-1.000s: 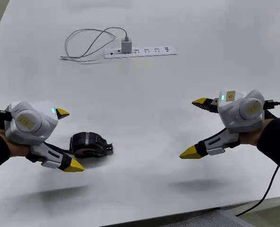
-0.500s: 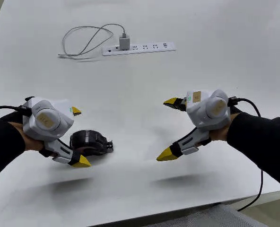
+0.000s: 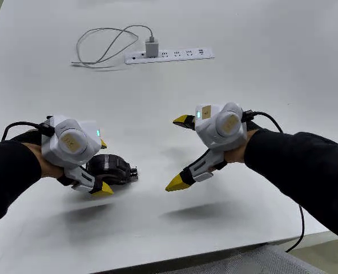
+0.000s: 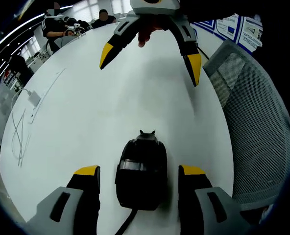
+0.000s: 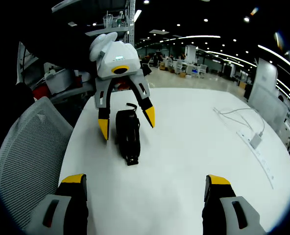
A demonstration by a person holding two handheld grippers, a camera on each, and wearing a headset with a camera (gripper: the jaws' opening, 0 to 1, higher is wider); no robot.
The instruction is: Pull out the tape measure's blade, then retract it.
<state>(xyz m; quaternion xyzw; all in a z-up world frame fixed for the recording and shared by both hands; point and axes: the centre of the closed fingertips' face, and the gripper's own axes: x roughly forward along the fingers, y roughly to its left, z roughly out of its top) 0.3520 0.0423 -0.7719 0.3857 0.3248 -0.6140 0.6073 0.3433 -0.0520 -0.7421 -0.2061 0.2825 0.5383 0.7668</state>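
A black tape measure (image 3: 113, 169) lies on the white table (image 3: 174, 91), blade end toward the right; no blade is drawn out. My left gripper (image 3: 102, 166) is open, one yellow-tipped jaw on each side of the case, with small gaps to it. In the left gripper view the tape measure (image 4: 141, 169) sits between the jaws of the left gripper (image 4: 139, 170). My right gripper (image 3: 177, 152) hovers open a little to the right, holding nothing. The right gripper view looks past the right gripper (image 5: 145, 179) to the tape measure (image 5: 128, 132) and the left gripper (image 5: 127, 122) straddling it.
A white power strip (image 3: 174, 55) with a plugged-in charger (image 3: 152, 47) and a looped cable (image 3: 103, 48) lies at the far side of the table. The table's front edge runs just below the grippers, with a grey mesh chair (image 3: 243, 265) beneath.
My left gripper has slid right until its jaws straddle the tape measure. The right gripper has moved left, closer to the tape measure. The tape measure has stayed put.
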